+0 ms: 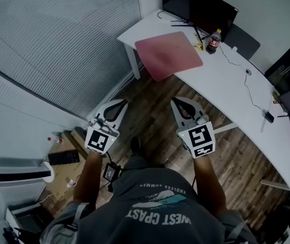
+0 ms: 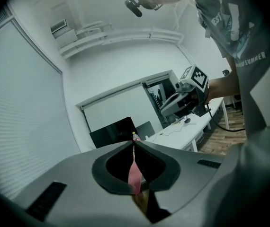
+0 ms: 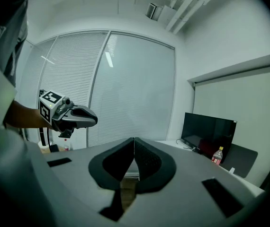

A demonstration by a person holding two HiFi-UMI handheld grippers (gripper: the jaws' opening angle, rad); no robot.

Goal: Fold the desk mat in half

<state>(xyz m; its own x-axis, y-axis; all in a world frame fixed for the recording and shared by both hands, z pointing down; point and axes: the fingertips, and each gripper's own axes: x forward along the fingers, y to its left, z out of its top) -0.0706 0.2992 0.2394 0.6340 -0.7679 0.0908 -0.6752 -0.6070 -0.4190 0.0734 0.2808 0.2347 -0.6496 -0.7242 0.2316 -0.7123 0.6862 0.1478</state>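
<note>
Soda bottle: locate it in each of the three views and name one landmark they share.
Head view: soda bottle upper right, just right of the pink desk mat.
Left gripper view: dead centre, tiny, at the monitor's right edge.
Right gripper view: lower right, below the monitor.
Shared landmark: the black monitor, close by the bottle in all three.

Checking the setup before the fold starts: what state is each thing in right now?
Pink rectangular desk mat: flat, unfolded, on the white desk.
Left gripper: shut, empty.
Right gripper: shut, empty.
Black monitor: screen dark.
Plastic bottle with red cap: upright, capped.
</note>
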